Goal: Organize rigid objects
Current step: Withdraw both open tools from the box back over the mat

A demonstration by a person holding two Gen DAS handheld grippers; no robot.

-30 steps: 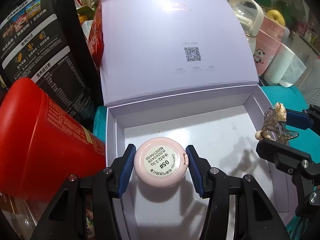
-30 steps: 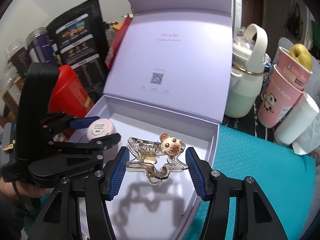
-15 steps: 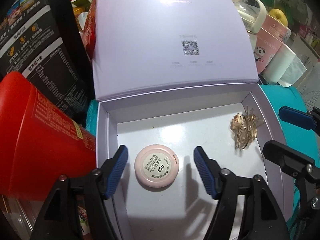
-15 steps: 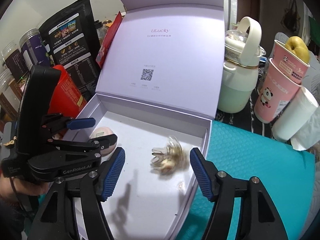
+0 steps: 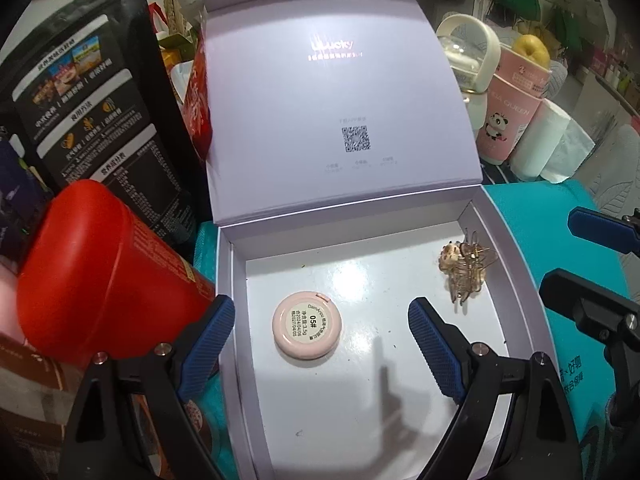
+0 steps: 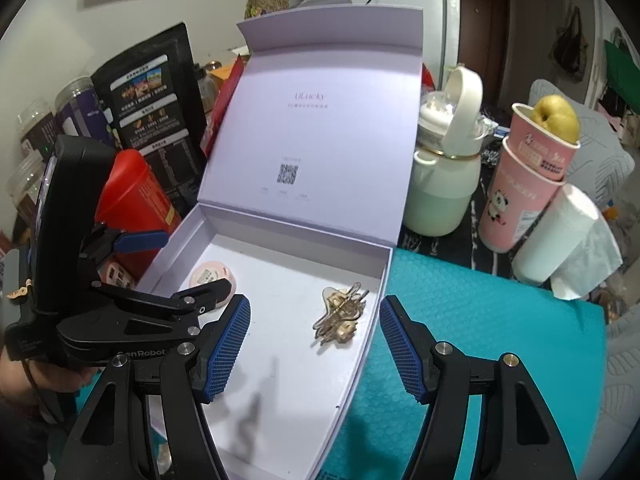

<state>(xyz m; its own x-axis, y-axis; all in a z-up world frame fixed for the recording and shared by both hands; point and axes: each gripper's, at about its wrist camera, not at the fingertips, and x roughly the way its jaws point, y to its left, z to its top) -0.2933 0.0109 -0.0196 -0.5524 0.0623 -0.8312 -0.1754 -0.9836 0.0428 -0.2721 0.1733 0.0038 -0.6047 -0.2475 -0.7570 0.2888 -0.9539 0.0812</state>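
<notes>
A round pink compact (image 5: 307,325) lies label-up on the floor of an open lilac box (image 5: 230,280), at its left. My left gripper (image 5: 320,305) hovers just above it. Its jaws are opening, and the compact lies between them untouched. A gold hair clip with a small animal figure (image 6: 340,316) rests on the box floor near the right wall (image 6: 384,276). Above it my right gripper (image 6: 314,304) is open with nothing held. The compact (image 6: 210,276) is partly hidden behind the left gripper (image 6: 196,262) in the right wrist view.
The box lid (image 6: 320,120) stands upright at the back. A red canister (image 5: 100,280) and a black pouch (image 5: 88,112) crowd the left side. On the right stand a pale green bottle (image 6: 444,184), pink cups (image 6: 524,184) and a paper roll (image 6: 556,236). A teal mat (image 6: 480,340) lies under the box.
The left jaws have let go of the compact, which now lies on the box floor. The right jaws released the hair clip, which dropped into the box. Both grippers have risen.
</notes>
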